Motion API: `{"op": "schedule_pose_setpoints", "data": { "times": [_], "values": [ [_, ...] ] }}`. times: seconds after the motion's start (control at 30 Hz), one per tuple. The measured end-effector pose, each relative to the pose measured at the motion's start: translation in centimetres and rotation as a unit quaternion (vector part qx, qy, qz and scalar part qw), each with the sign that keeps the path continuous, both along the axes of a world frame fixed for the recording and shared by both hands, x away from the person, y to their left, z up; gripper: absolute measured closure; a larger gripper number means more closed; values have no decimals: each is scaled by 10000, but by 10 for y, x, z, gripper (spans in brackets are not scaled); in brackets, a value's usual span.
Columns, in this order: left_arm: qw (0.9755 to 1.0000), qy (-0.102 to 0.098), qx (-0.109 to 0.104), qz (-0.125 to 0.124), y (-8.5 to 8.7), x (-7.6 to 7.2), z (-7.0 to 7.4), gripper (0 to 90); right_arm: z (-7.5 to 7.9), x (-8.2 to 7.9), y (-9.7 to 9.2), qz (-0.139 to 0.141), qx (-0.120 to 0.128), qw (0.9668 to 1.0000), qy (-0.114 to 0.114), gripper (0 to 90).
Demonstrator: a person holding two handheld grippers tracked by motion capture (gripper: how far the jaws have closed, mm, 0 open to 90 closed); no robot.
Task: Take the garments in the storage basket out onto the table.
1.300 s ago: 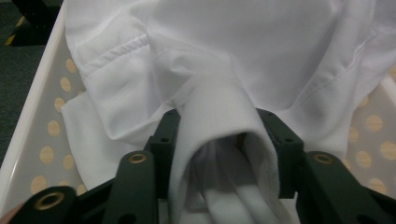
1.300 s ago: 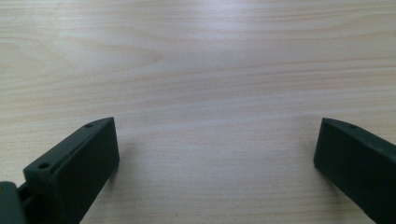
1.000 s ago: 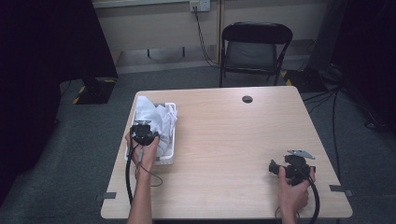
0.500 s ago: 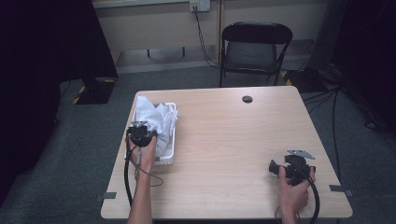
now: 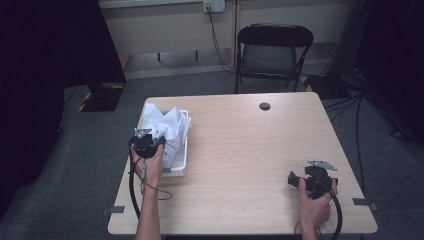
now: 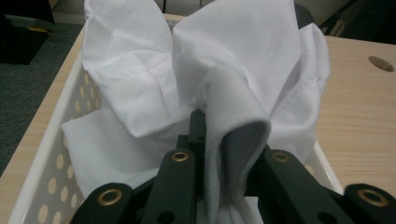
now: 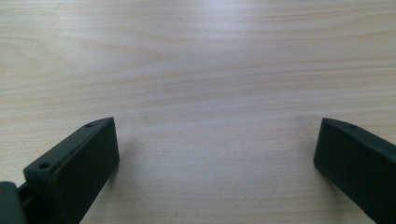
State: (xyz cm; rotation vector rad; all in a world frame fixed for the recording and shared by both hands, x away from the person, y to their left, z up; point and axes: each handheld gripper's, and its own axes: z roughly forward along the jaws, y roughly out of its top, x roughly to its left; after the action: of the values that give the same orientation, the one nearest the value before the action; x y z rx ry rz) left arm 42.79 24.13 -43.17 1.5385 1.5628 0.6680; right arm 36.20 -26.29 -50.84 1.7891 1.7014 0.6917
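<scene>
While clamped on a fold of white cloth [image 6: 233, 93] in the perforated basket [image 5: 179, 167] at the table's [image 5: 250, 150] left edge, left gripper [image 5: 146, 142], right gripper [image 5: 311, 181] jaws wide, bare tabletop between.

Left gripper [image 5: 148, 141]: jaws clamped together, forearm reaching straight up from the near edge. Right gripper [image 5: 311, 179]: jaws spread wide, held low, hand curled around its body.
</scene>
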Motion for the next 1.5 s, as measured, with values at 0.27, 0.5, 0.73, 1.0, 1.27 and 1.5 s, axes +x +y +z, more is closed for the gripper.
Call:
{"op": "schedule_pose_setpoints", "data": {
  "times": [0.27, 0.5, 0.73, 1.0, 1.27, 1.5],
  "values": [
    [9997, -230, -116, -47, 2, -10, 10, 812, 0, 0, 0, 0, 1, 10000, 1, 0],
    [9989, -417, -195, -85, 2, -18, 19, 813, 0, 0, 0, 0, 0, 10000, 0, 0],
    [9981, -531, -268, -131, 1, -23, 25, 814, 0, 0, 0, 0, -1, 10000, 0, 0],
    [9964, -746, -340, -195, -2, -30, 39, 814, 0, 0, 0, 0, -1, 10000, 1, 0],
    [9946, -920, -367, -301, -7, -36, 53, 815, 0, 0, 0, 0, 0, 10000, 0, 0],
    [9938, -962, -391, -384, -13, -40, 57, 816, 0, 0, 0, 0, 0, 10000, 1, 0]
  ]
}}
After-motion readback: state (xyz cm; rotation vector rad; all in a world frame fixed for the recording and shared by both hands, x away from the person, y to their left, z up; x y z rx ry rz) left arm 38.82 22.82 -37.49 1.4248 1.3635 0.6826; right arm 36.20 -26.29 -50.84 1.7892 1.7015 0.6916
